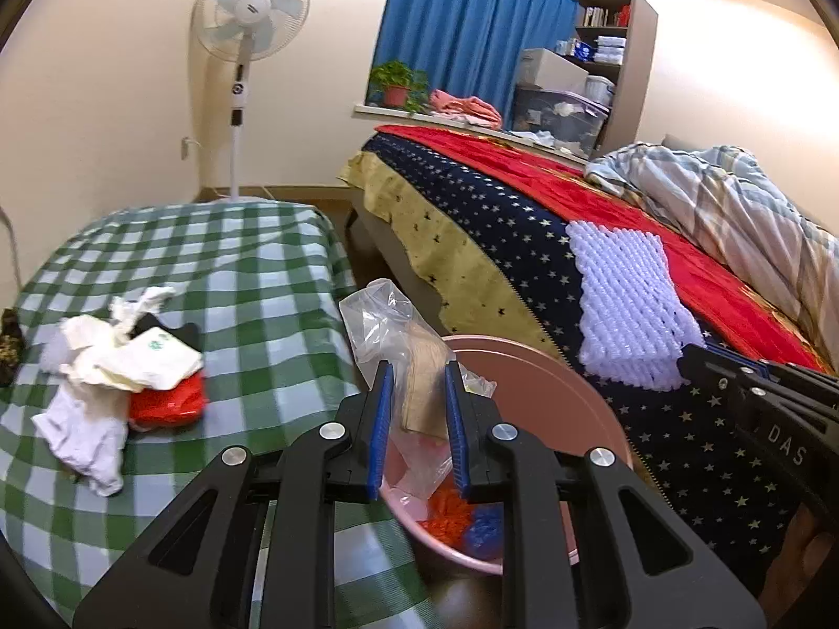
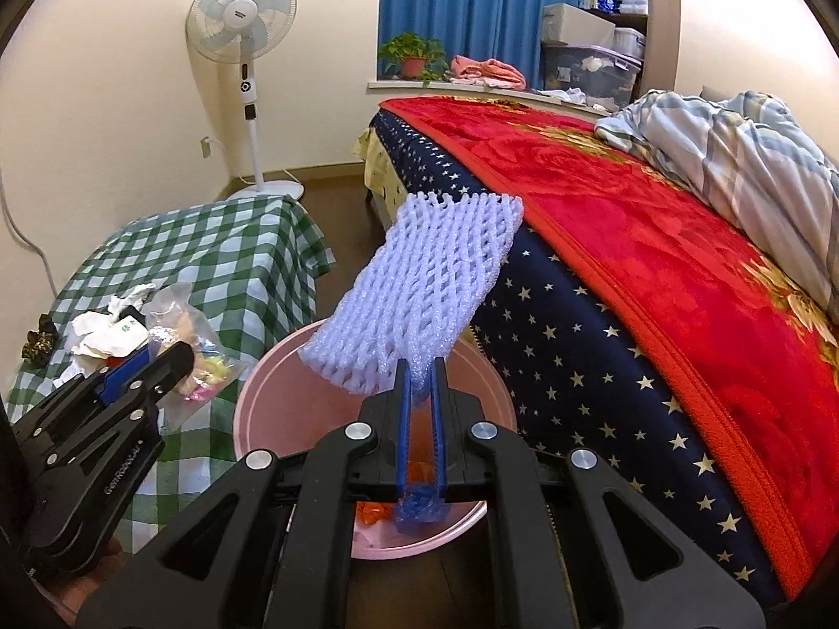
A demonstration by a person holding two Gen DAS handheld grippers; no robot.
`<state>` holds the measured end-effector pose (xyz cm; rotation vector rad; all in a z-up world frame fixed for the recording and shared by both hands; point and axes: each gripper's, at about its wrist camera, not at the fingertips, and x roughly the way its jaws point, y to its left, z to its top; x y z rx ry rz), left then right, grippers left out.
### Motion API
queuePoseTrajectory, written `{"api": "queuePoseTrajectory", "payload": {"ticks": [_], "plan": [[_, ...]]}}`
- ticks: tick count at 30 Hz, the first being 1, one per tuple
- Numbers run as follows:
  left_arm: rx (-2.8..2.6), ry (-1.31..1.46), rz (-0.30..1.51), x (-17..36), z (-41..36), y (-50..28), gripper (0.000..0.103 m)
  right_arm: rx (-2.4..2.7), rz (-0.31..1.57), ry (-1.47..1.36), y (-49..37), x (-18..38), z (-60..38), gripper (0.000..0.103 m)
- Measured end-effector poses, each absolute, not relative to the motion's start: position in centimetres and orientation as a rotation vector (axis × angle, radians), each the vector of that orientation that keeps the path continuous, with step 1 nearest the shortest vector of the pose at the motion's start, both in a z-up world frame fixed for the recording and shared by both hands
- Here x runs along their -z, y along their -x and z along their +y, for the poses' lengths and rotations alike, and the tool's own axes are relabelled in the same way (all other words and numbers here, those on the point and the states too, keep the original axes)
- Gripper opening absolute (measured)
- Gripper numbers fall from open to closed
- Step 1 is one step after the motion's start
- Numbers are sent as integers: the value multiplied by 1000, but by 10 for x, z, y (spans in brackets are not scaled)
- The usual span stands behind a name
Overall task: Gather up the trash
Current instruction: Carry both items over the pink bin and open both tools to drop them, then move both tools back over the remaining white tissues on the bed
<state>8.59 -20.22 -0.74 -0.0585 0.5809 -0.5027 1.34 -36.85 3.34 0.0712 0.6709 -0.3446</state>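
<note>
- Your left tongs (image 1: 419, 375) are clamping a clear plastic bag (image 1: 385, 327) over the pink basin (image 1: 529, 361).
- Your right tongs (image 2: 419, 375) are pinching white foam netting (image 2: 419, 293) above it; orange and blue scraps (image 1: 461, 519) are sitting inside.

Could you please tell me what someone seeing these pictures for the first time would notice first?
Most striking is the white foam net pinched in the right gripper above the pink basin on the floor. The left gripper holds a clear plastic bag over the same basin, beside the green checked table. Behind, a bright red blanket covers the bed.
</note>
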Motion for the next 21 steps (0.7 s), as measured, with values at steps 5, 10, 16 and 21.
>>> {"api": "queuePoseTrajectory", "payload": {"ticks": [5, 10, 16, 21], "plan": [[554, 59, 598, 13, -217, -88, 22, 365, 687, -77, -16, -30, -375, 12], [536, 67, 613, 16, -218, -90, 44, 408, 684, -81, -13, -30, -377, 33], [529, 76, 601, 11, -211, -85, 44, 415, 672, -89, -10, -32, -379, 44], [522, 70, 590, 5, -204, -80, 44, 389, 646, -107, -6, -35, -375, 44]]}}
